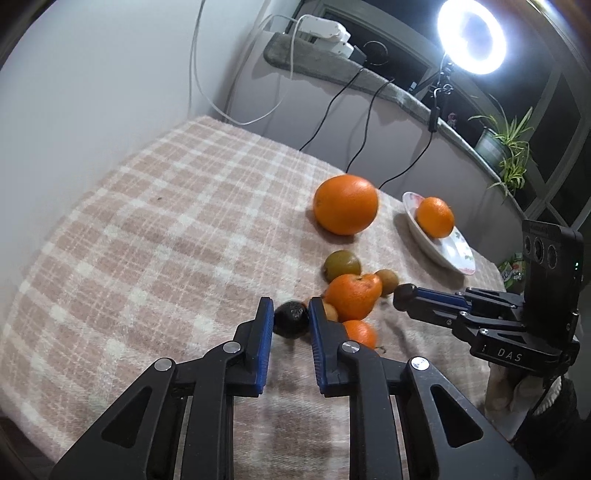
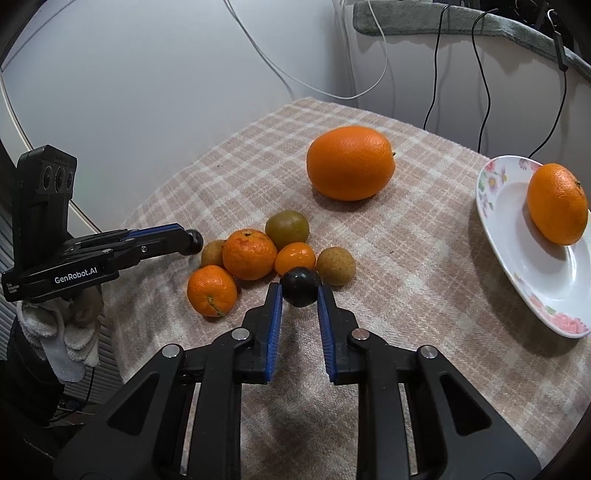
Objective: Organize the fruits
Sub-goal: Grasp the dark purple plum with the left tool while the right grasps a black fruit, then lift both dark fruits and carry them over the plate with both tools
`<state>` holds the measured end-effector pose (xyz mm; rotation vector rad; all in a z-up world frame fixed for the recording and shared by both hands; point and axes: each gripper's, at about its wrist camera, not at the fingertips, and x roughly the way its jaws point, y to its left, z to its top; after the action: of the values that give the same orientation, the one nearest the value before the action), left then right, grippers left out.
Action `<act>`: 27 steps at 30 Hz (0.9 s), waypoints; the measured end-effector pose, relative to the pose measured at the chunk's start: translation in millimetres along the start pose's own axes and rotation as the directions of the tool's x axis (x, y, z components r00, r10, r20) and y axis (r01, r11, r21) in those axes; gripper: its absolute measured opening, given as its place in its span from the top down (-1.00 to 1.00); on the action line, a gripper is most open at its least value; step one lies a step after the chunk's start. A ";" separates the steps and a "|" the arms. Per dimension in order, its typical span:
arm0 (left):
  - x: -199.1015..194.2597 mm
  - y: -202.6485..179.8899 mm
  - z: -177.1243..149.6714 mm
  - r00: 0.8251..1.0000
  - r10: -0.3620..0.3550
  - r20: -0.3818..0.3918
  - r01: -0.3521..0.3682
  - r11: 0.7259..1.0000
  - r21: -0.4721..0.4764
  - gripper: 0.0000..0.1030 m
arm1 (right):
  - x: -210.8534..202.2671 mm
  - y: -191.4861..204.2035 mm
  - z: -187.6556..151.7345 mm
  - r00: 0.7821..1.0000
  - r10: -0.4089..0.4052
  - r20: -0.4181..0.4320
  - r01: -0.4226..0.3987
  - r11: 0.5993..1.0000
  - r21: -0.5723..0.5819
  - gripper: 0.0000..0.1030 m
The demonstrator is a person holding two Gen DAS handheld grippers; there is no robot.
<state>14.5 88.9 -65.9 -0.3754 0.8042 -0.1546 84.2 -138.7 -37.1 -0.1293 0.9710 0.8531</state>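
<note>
Each gripper clamps one dark round fruit at the cluster on the desk: left gripper [image 1: 291,314] on one dark fruit [image 1: 291,319], right gripper [image 2: 299,293] on another dark fruit [image 2: 300,291]. Two large oranges: one [image 2: 350,162] on the checked cloth [image 2: 406,266], one [image 2: 557,204] on the plate [image 2: 517,273], cut off at the edge. The cluster holds three mandarins, three brownish-green fruits.

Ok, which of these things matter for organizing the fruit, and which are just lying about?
Job: big orange, plate, plate orange, small fruit pile, left dark fruit, right dark fruit.
Lying about: ring light, plant, cables.
</note>
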 end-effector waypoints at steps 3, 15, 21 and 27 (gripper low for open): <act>0.1 -6.2 2.1 1.000 -0.003 0.004 0.003 1.000 0.016 0.70 | -0.9 -0.2 -0.5 1.000 -0.002 -0.001 0.002 1.000 0.000 0.61; 1.0 1.5 -10.8 0.999 0.032 -0.037 -0.030 0.999 0.044 0.71 | 12.3 8.1 -7.1 0.998 -0.031 -0.046 0.029 0.998 -0.053 0.60; 3.1 -8.1 -17.4 0.997 0.040 -0.061 -0.033 0.994 0.102 0.41 | 14.4 8.9 -6.3 0.998 -0.034 -0.052 0.031 0.998 -0.056 0.57; 12.6 -8.1 -20.1 0.995 0.063 -0.072 -0.053 0.991 0.126 0.38 | 21.3 10.2 -6.5 0.997 -0.049 -0.063 0.044 0.996 -0.074 0.24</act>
<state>8.6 72.6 -84.0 -0.2294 0.8749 -0.1644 78.8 -122.4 -54.5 -0.2422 0.9945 0.8455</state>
